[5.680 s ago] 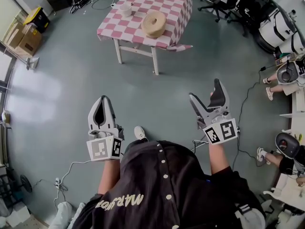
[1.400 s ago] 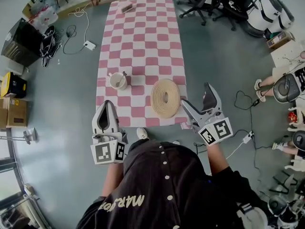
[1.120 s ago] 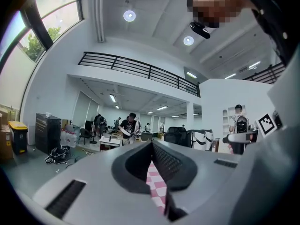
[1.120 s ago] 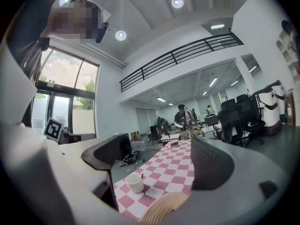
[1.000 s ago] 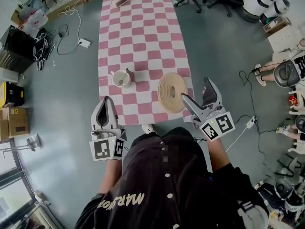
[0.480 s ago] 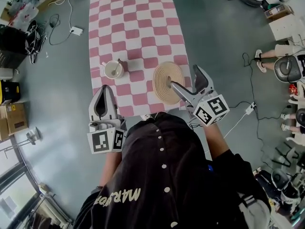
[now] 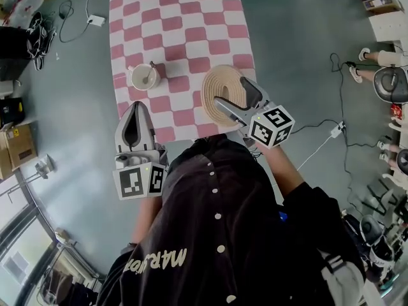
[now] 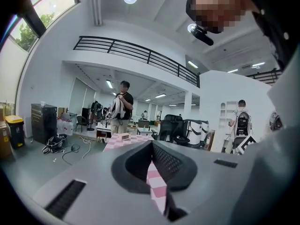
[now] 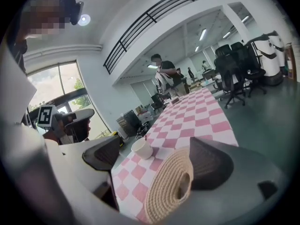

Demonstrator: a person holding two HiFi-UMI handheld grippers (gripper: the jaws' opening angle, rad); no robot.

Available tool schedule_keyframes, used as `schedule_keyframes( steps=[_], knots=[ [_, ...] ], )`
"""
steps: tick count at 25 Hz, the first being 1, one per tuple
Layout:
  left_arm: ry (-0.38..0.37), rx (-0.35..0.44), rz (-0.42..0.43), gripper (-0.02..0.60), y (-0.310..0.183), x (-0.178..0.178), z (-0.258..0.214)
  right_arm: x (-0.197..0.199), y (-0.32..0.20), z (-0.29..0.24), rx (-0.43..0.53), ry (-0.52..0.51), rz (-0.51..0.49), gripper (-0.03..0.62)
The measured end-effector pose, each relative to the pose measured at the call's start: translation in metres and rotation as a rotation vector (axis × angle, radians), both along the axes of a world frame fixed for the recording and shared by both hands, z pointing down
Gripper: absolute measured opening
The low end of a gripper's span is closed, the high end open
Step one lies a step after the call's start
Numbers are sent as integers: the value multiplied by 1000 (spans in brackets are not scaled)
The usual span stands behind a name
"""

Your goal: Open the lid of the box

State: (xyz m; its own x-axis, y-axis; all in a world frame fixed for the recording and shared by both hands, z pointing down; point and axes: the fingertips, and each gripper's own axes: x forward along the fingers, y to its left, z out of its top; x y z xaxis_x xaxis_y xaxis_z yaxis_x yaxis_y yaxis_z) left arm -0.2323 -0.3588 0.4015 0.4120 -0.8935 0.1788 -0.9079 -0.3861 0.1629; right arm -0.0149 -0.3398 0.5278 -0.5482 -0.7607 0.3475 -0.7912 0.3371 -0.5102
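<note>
Left claw [image 7: 136, 107] clenched, empty, at the near edge of the table [image 7: 185, 18]. Right claw [image 7: 231, 93] spread wide, with the woven round box [image 7: 213, 78] framed between its jaws near that edge. Can't confirm contact. My call for the next move: centre over the lid [image 9: 171, 186], grip the rim evenly and lift straight, else the box drags. Lid on, contents hidden. Further out, the cup [image 7: 143, 76] holds a spoon [image 7: 148, 75].

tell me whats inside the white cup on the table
A thin utensil, likely a spoon, leans inside the white cup on the checkered table. Any liquid cannot be made out.
</note>
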Motion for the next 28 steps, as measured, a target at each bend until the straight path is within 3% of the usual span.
schedule_keyframes(
  steps=[5, 15, 28],
  knots=[
    [-16, -33, -8, 11, 3, -3, 11, -24, 9, 46, -150, -12, -43, 456],
    [-13, -77, -14, 11, 4, -1, 24, -38, 20, 97, -419, -49, 11, 457],
    [-10, -95, -22, 11, -2, -3, 32, -51, 23, 133, -626, 78, 3, 463]
  ],
)
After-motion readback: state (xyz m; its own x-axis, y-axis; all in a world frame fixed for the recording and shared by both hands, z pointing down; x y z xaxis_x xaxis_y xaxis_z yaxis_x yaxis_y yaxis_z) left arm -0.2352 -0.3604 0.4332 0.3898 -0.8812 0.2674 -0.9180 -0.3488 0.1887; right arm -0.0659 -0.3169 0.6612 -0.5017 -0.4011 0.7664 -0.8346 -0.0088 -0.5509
